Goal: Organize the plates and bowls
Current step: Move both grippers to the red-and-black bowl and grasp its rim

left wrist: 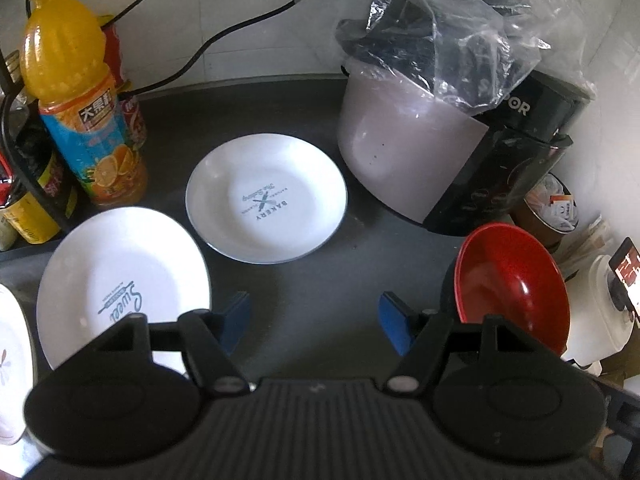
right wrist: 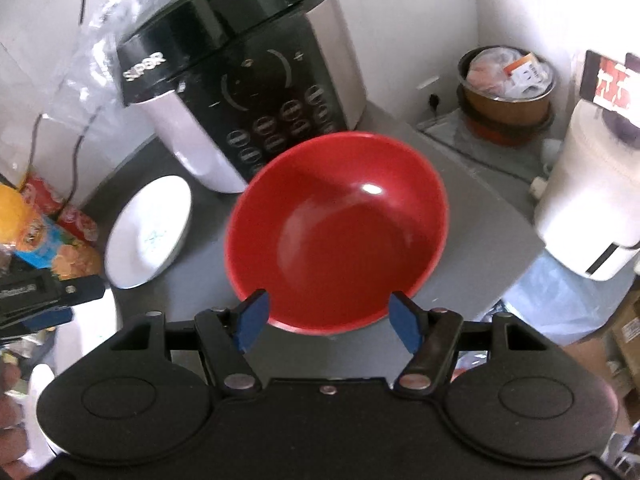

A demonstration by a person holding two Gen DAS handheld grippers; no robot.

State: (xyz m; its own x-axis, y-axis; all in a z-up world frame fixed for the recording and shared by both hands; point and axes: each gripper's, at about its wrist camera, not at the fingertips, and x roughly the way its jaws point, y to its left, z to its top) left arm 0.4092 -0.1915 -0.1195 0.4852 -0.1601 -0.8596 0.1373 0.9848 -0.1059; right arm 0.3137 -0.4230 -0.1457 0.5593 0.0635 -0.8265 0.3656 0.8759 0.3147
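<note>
Left wrist view: left claw (left wrist: 315, 322) spread wide over bare dark table (left wrist: 320, 280), holding nothing. White BAKERY plate (left wrist: 266, 199) flat on table just left of rice cooker (left wrist: 440, 152), not touching it. Second white plate (left wrist: 122, 284) with blue Sweet print lower left of BAKERY plate, near left blue finger. Red bowl (left wrist: 512, 280) below cooker's control panel, tilted, rim facing camera. Orange juice bottle (left wrist: 80, 92) upright, far left of cooker. Clear plastic bag (left wrist: 460, 28) draped over cooker lid. Right wrist view: right claw (right wrist: 330, 322) wide apart, blue fingers (right wrist: 252, 320) flanking near rim of red bowl (right wrist: 336, 232); contact unclear, no grip visible. Bowl directly in front of rice cooker (right wrist: 256, 92), partly covering its buttons. White plate (right wrist: 150, 232) left of bowl, below cooker's left side. White appliance (right wrist: 592, 200) well right of cooker. Left claw (right wrist: 60, 300) at left edge.
</note>
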